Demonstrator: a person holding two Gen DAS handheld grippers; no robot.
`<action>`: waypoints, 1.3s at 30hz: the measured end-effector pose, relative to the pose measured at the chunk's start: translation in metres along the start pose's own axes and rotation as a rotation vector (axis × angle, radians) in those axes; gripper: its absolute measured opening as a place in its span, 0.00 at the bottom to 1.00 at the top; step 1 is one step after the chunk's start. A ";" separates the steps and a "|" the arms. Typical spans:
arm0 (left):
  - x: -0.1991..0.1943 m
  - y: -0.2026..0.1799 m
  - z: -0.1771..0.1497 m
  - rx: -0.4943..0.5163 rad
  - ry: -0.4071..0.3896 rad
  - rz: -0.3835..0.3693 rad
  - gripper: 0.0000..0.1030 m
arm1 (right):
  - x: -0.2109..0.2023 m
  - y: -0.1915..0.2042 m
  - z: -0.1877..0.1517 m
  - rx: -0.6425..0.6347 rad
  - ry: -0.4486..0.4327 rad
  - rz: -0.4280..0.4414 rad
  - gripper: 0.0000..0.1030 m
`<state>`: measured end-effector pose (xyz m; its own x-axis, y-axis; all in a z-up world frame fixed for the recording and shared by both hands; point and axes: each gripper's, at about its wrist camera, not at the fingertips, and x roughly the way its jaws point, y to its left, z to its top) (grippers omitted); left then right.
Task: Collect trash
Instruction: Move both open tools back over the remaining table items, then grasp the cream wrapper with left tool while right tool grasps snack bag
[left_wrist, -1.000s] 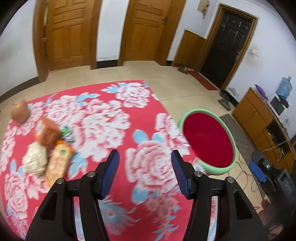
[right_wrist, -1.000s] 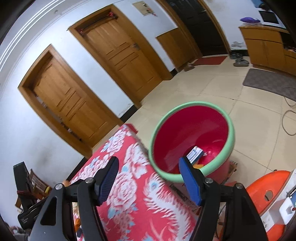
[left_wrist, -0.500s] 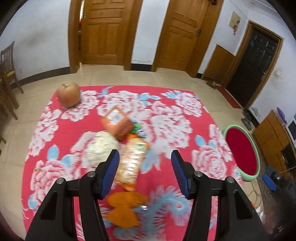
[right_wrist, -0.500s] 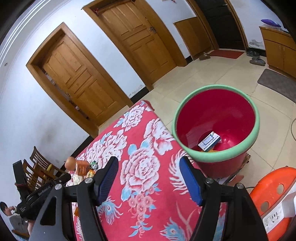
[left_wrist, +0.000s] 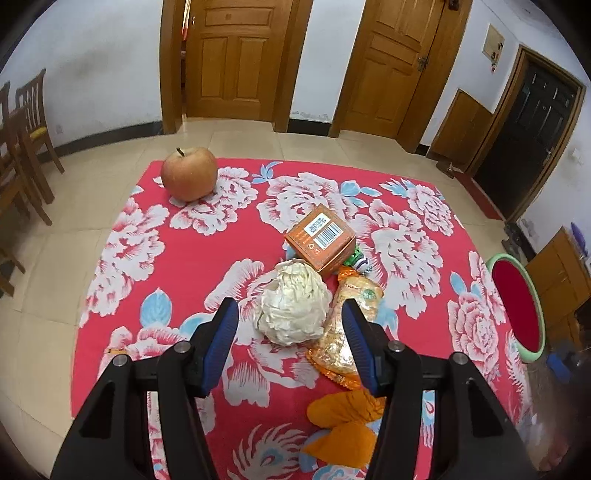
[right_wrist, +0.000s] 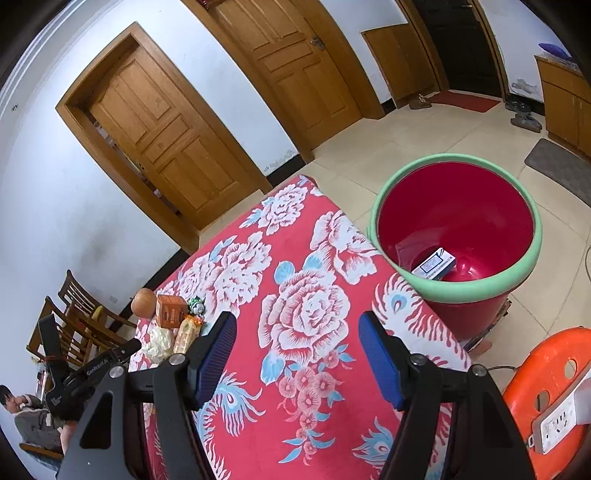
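A crumpled white paper ball (left_wrist: 293, 302) lies on the red flowered tablecloth (left_wrist: 177, 243), just beyond my open left gripper (left_wrist: 290, 328) and framed by its blue pads. Beside it are an orange snack packet (left_wrist: 345, 332), an orange carton (left_wrist: 319, 240), a small green-and-white wrapper (left_wrist: 358, 262) and orange peel (left_wrist: 345, 421). The red bin with a green rim (right_wrist: 458, 225) stands off the table's right edge and holds a blue-and-white box (right_wrist: 434, 266). My right gripper (right_wrist: 299, 350) hovers open over the bare cloth, nothing between its fingers. The left gripper (right_wrist: 92, 365) shows at the far left of the right wrist view.
An apple (left_wrist: 189, 178) sits near the table's far left corner. Wooden chairs (left_wrist: 22, 147) stand left of the table. An orange stool (right_wrist: 546, 373) carrying a power strip (right_wrist: 561, 417) is at the near right. A person (right_wrist: 26, 413) sits low at the left.
The left gripper swung left from the bin side to the trash pile, so the paper ball now sits between its pads. The right gripper pulled back, showing more table and the whole bin.
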<state>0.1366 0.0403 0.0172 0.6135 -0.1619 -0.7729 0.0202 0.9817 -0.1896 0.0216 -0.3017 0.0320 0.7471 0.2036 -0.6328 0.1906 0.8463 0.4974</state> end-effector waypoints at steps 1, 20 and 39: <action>0.001 0.001 0.001 0.000 0.000 -0.003 0.56 | 0.001 0.001 0.000 0.000 0.005 0.002 0.69; 0.032 0.006 0.002 0.008 0.017 -0.044 0.62 | 0.030 0.016 -0.010 -0.043 0.071 -0.042 0.69; 0.034 0.016 -0.005 -0.019 0.009 -0.058 0.43 | 0.044 0.047 -0.010 -0.122 0.097 -0.033 0.69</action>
<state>0.1537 0.0501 -0.0147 0.6044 -0.2198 -0.7658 0.0405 0.9684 -0.2461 0.0573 -0.2477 0.0214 0.6757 0.2164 -0.7047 0.1305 0.9058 0.4032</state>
